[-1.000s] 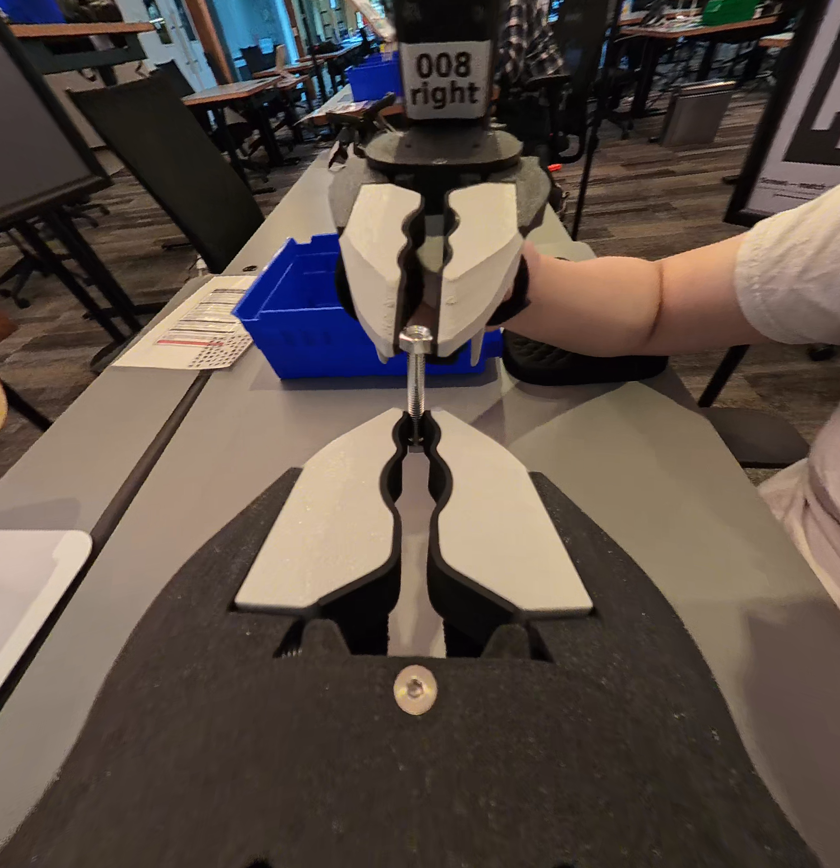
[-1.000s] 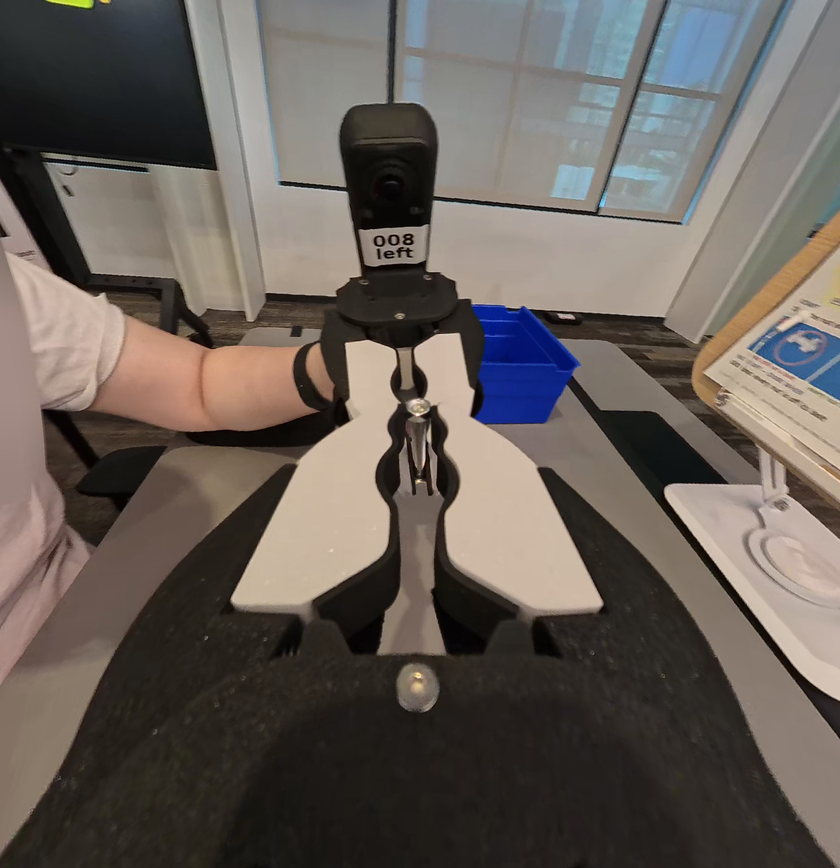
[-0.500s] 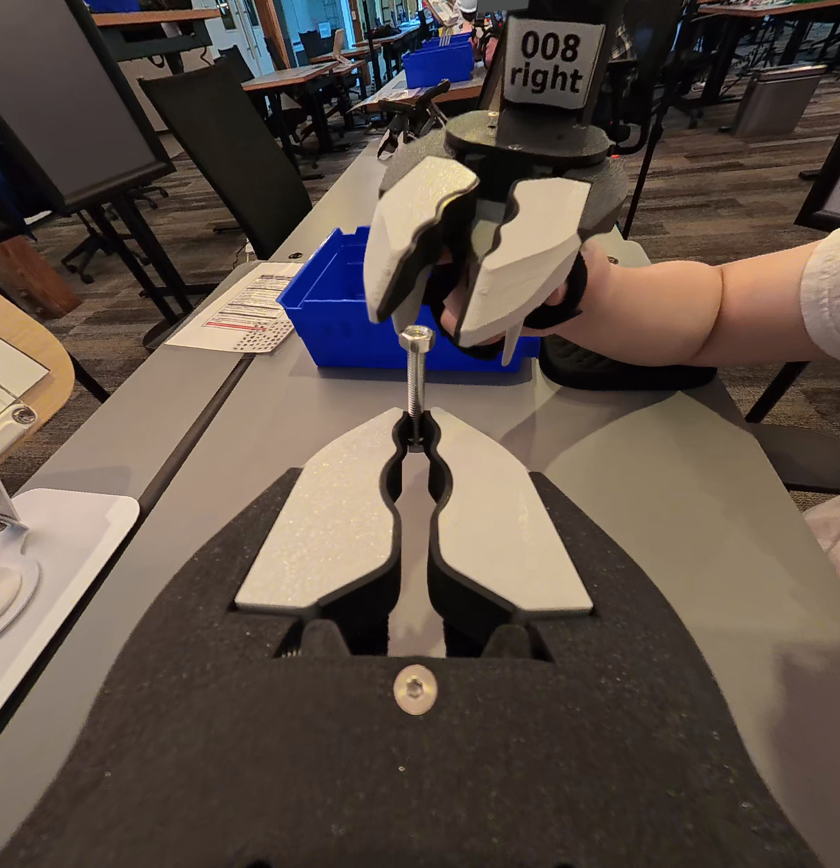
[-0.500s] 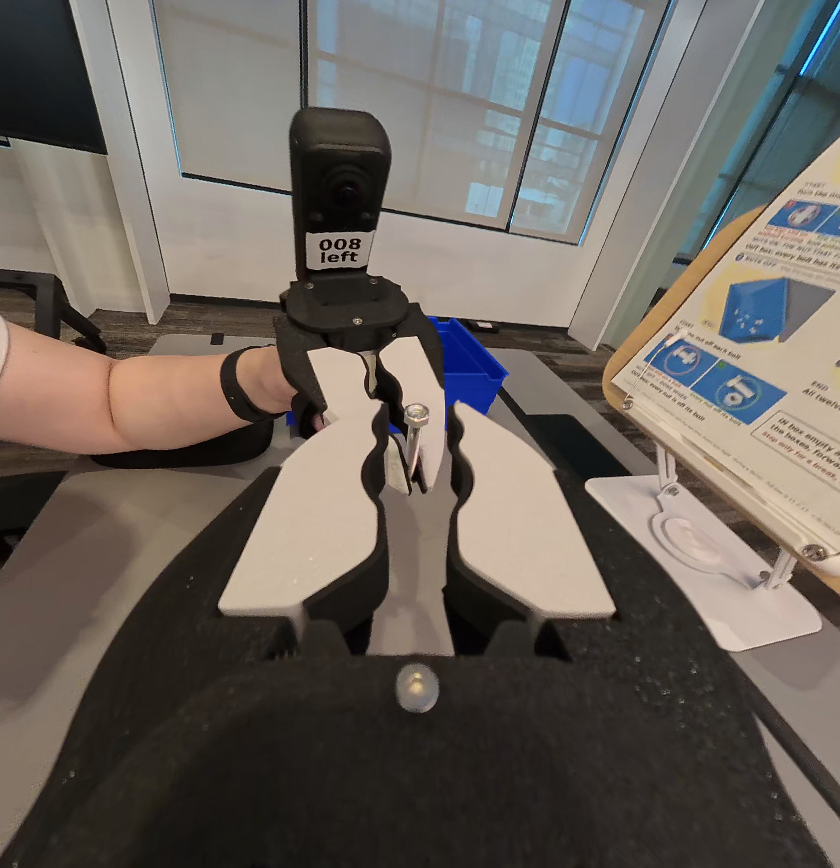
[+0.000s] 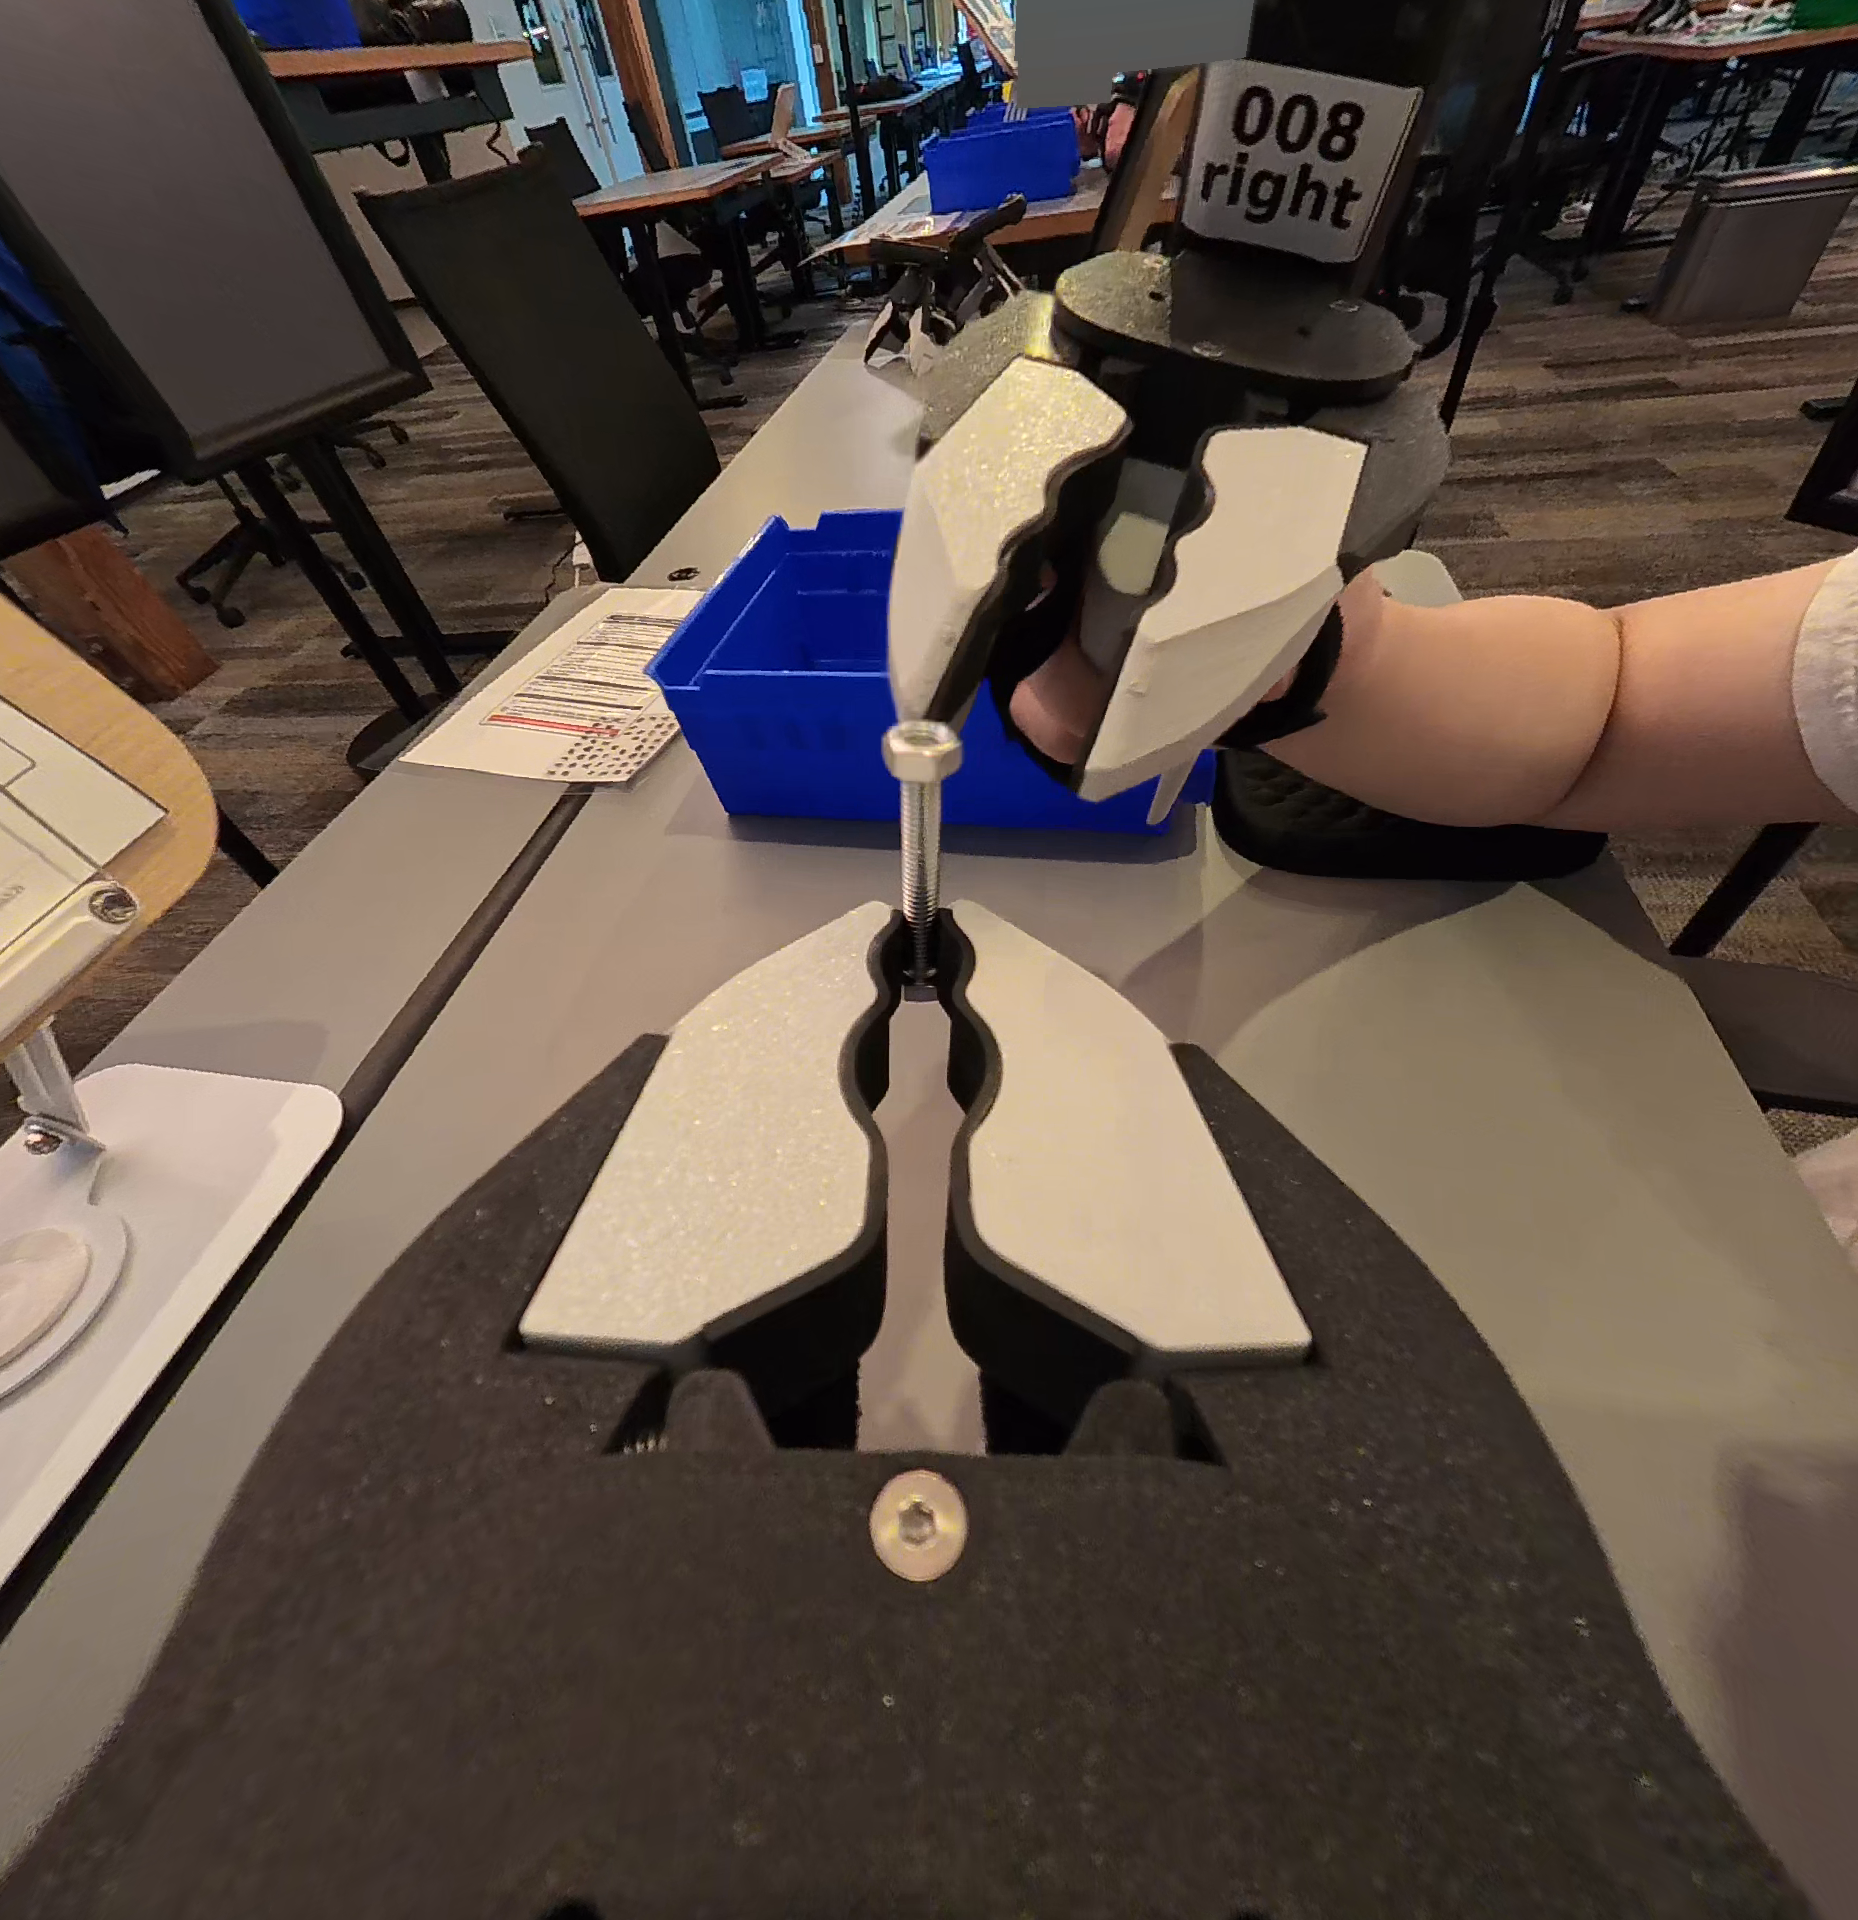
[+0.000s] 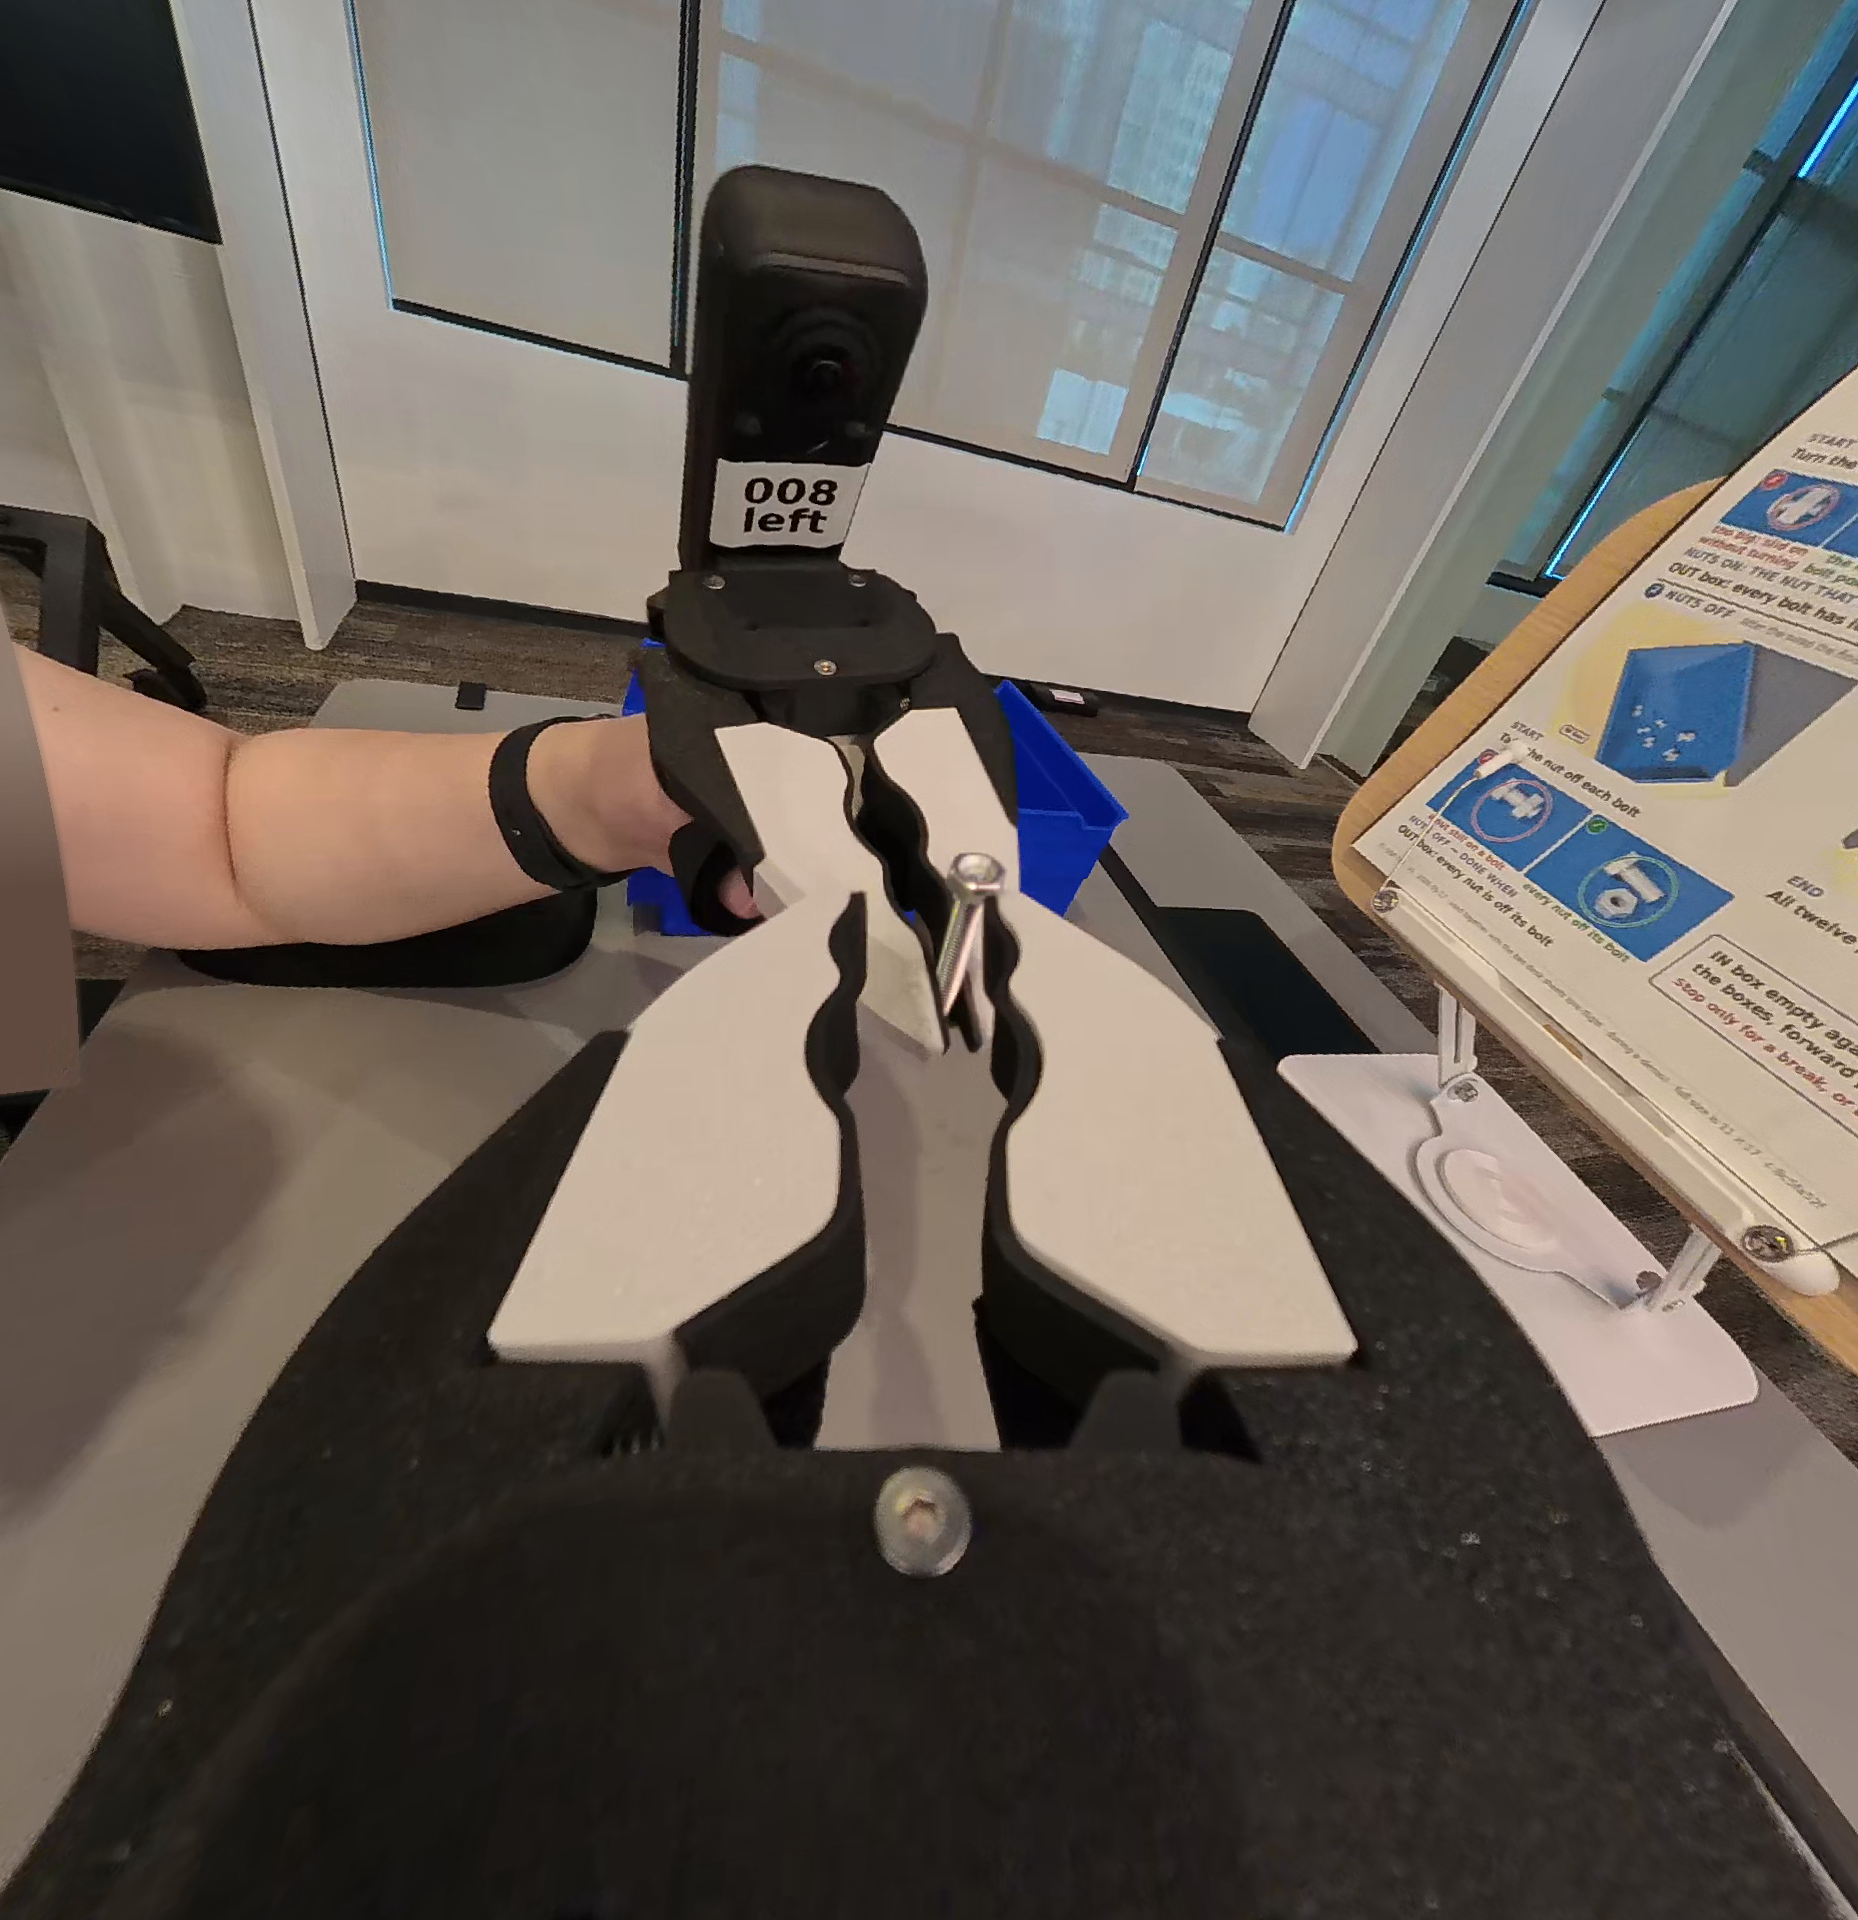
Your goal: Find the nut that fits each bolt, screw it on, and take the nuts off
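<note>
left gripper pinching bolt, right gripper spread

each wrist view looks close along its own claw, facing the other; both share the bolt, perhaps mid-table.

Right tool now off nut

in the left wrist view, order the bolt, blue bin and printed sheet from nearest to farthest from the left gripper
1. bolt: clamped upright in the left gripper tips.
2. blue bin: straight behind the bolt.
3. printed sheet: slightly farther, left of the bin.
</note>
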Tool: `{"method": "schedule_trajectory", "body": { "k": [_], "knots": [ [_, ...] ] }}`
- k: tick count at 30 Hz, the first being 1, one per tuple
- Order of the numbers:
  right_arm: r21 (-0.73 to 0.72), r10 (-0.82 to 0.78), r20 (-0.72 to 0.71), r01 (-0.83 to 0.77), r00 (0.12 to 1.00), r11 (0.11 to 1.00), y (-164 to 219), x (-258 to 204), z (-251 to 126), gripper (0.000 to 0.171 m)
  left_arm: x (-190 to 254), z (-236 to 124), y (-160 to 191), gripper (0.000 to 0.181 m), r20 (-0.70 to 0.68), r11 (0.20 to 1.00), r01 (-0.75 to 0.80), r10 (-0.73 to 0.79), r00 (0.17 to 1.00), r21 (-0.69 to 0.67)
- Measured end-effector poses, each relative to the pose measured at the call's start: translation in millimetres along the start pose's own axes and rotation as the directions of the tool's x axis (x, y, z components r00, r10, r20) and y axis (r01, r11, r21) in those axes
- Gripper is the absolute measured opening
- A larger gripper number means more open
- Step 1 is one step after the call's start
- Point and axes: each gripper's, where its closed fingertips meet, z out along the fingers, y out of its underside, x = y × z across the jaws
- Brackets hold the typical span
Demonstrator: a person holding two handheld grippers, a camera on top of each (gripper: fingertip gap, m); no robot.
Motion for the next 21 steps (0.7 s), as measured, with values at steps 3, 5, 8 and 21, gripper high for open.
{"method": "schedule_trajectory", "body": {
  "k": [3, 5, 8, 21],
  "knots": [
    [-0.006, -0.008, -0.018, 0.008, 1.000, 1.000, 0.3, 3.2, -1.4, 0.020, 0.1, -1.3, -1.0, 0.004, -0.009, 1.000, 0.005, -0.005, 1.000, 0.009],
    [0.019, -0.016, -0.034, 0.016, 0.999, 1.000, -3.1, 4.4, -2.5, 0.020, 2.2, -0.3, -0.7, 0.004, -0.018, 1.000, 0.000, 0.000, 1.000, 0.007],
    [0.017, -0.027, -0.031, 0.027, 0.999, 0.999, -3.8, 2.1, -1.3, 0.021, 4.7, 2.3, 0.8, 0.004, -0.023, 1.000, -0.011, 0.011, 1.000, -0.005],
    [-0.007, -0.059, -0.041, 0.058, 0.997, 0.998, -1.8, 0.0, 0.6, 0.020, 3.6, 1.2, -0.1, 0.004, -0.017, 1.000, -0.012, 0.012, 1.000, -0.001]
  ]
}}
